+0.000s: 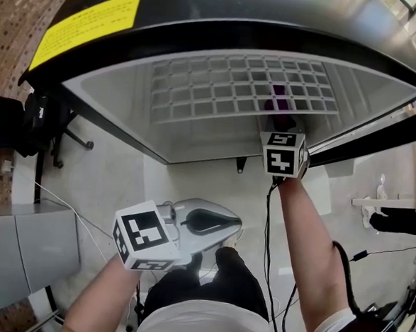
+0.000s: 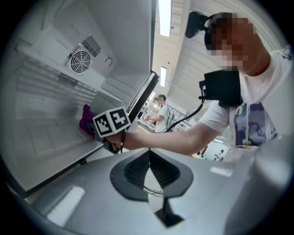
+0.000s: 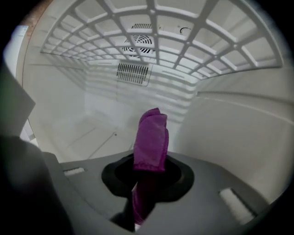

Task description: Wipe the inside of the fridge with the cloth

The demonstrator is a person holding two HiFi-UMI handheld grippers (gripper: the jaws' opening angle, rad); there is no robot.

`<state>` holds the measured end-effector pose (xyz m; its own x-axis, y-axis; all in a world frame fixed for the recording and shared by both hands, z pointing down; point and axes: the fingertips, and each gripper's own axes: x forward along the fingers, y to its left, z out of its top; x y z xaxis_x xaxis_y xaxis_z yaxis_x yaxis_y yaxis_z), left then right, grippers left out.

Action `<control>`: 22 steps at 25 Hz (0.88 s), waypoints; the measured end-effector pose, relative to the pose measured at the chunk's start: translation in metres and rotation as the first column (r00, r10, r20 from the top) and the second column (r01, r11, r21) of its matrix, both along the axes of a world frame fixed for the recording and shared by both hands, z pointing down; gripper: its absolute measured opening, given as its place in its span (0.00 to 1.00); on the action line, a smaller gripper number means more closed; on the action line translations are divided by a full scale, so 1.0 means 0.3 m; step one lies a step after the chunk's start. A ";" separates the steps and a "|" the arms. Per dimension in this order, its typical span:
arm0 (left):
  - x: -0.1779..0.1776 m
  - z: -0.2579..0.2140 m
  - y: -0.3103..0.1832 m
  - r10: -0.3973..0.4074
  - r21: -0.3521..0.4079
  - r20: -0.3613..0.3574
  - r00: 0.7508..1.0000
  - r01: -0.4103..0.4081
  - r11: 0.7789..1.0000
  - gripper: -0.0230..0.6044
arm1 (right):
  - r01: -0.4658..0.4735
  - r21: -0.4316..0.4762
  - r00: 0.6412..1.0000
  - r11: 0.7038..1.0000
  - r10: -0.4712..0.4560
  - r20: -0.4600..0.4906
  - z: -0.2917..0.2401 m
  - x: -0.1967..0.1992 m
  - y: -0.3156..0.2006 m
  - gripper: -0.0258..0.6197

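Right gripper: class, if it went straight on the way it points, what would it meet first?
Probably the fridge's back wall, below the vent grille; the purple cloth held in the right gripper would touch first. Depth is unclear.

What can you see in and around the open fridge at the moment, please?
fridge: one, white inside, black on top, open in front of the person
wire shelf: one, white, across the upper interior
fan vent: one, white, on the back wall
cloth: one, purple, inside the fridge
label: one, yellow, on the fridge's black top
cables: a few, black and white, trailing below the grippers and over the floor
bystander: one, white top, far in the background
left gripper: one, grey, outside the fridge, shut and empty
right gripper: one, grey, inside the fridge, shut on the cloth
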<state>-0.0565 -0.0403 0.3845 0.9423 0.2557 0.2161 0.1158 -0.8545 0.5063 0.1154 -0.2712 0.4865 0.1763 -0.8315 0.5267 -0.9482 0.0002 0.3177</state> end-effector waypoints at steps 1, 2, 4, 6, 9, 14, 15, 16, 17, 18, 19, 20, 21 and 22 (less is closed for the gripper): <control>-0.001 -0.001 -0.002 -0.004 0.001 0.000 1.000 0.004 1.000 0.05 | 0.015 -0.010 1.000 1.000 -0.015 0.004 0.016 -0.018 0.001 0.13; -0.003 -0.001 -0.005 -0.009 0.001 0.000 1.000 0.009 1.000 0.05 | 0.034 -0.019 0.999 0.999 -0.033 0.009 0.030 -0.040 0.002 0.13; -0.009 0.002 -0.010 -0.019 0.001 0.001 1.000 0.019 1.000 0.05 | 0.066 -0.036 0.998 0.997 -0.065 0.023 0.058 -0.082 0.005 0.13; -0.020 0.005 -0.015 -0.030 -0.001 0.002 1.000 0.030 1.000 0.05 | 0.085 -0.049 0.996 0.995 -0.083 0.037 0.083 -0.117 0.010 0.13; -0.045 0.004 -0.024 -0.046 -0.003 -0.001 0.999 0.046 0.999 0.05 | 0.100 -0.052 0.994 0.994 -0.097 0.046 0.097 -0.164 0.016 0.13; -0.088 0.007 -0.037 -0.066 -0.007 -0.008 0.998 0.066 0.998 0.05 | 0.140 -0.048 0.988 0.989 -0.137 0.069 0.094 -0.271 0.009 0.13; -0.095 0.008 -0.039 -0.069 -0.007 -0.010 0.998 0.069 0.998 0.05 | 0.151 -0.048 0.986 0.987 -0.148 0.072 0.095 -0.296 0.007 0.13; -0.102 0.008 -0.040 -0.072 -0.007 -0.011 0.997 0.072 0.997 0.05 | 0.162 -0.047 0.985 0.986 -0.158 0.076 0.096 -0.321 0.005 0.13; -0.108 0.008 -0.041 -0.075 -0.007 -0.012 0.997 0.075 0.997 0.05 | 0.173 -0.046 0.982 0.984 -0.169 0.082 0.096 -0.347 0.003 0.13; -0.115 0.008 -0.043 -0.078 -0.007 -0.013 0.997 0.078 0.997 0.05 | 0.185 -0.044 0.979 0.982 -0.181 0.089 0.098 -0.375 0.002 0.13; -0.123 0.007 -0.045 -0.081 -0.006 -0.014 0.997 0.081 0.997 0.05 | 0.196 -0.041 0.977 0.980 -0.192 0.096 0.099 -0.403 0.001 0.13; -0.132 0.005 -0.047 -0.084 -0.006 -0.014 0.996 0.084 0.996 0.05 | 0.207 -0.039 0.974 0.978 -0.202 0.103 0.099 -0.430 0.000 0.13; -0.140 0.004 -0.048 -0.087 -0.005 -0.015 0.996 0.087 0.996 0.05 | 0.216 -0.038 0.972 0.976 -0.211 0.107 0.098 -0.455 -0.001 0.13; -0.149 0.002 -0.049 -0.089 -0.004 -0.016 0.996 0.089 0.996 0.05 | 0.226 -0.038 0.969 0.973 -0.221 0.109 0.097 -0.479 -0.002 0.13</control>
<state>-0.1012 -0.0550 0.3852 0.9648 0.1712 0.1996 0.0477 -0.8603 0.5076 -0.0281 -0.2719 0.5154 -0.0684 -0.8162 0.5736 -0.9499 0.2291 0.2126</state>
